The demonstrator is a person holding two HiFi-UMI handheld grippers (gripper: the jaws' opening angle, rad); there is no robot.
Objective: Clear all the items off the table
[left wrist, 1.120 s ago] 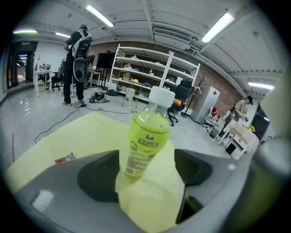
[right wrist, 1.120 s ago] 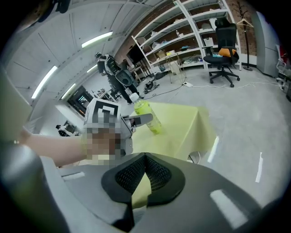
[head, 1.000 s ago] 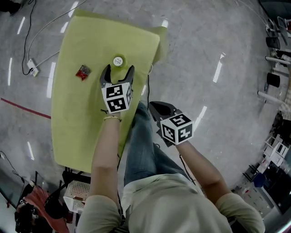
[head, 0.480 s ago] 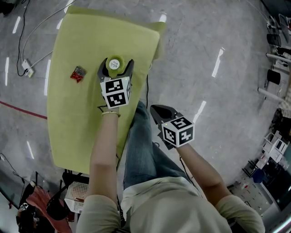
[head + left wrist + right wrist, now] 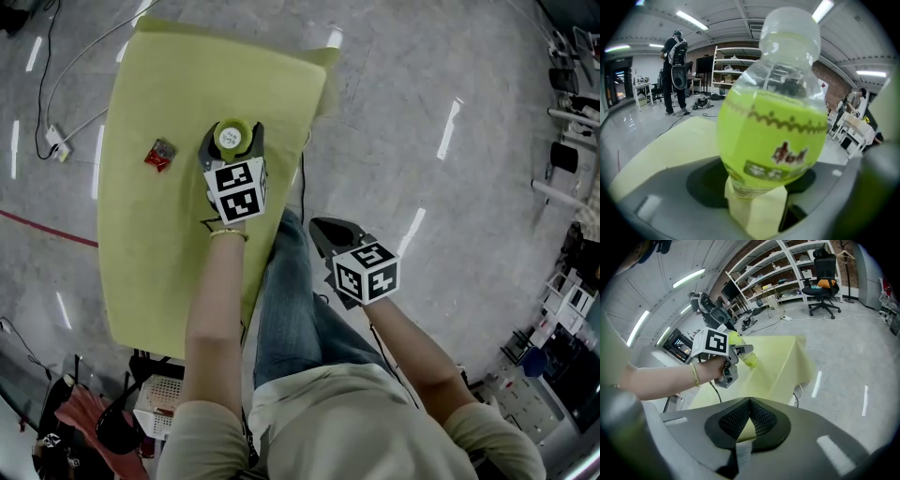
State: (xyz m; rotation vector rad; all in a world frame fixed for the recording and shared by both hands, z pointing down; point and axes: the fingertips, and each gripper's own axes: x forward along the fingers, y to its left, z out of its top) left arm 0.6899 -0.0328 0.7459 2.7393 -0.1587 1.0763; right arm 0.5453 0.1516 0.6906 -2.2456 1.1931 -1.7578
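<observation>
Yellow-green tablecloth point(image 5: 169, 262), upper centre: my left gripper point(image 5: 231, 141) has just been closing onto the upright clear plastic bottle of green drink point(image 5: 768, 136). Its slick round sides could slip out if I lift hastily. My right gripper point(image 5: 323, 230) hangs closed, empty.

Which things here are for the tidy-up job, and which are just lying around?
For the job: green bottle, red packet, both on the yellow table.
Just lying about: power strip on the floor, white basket past the table's near end.
</observation>
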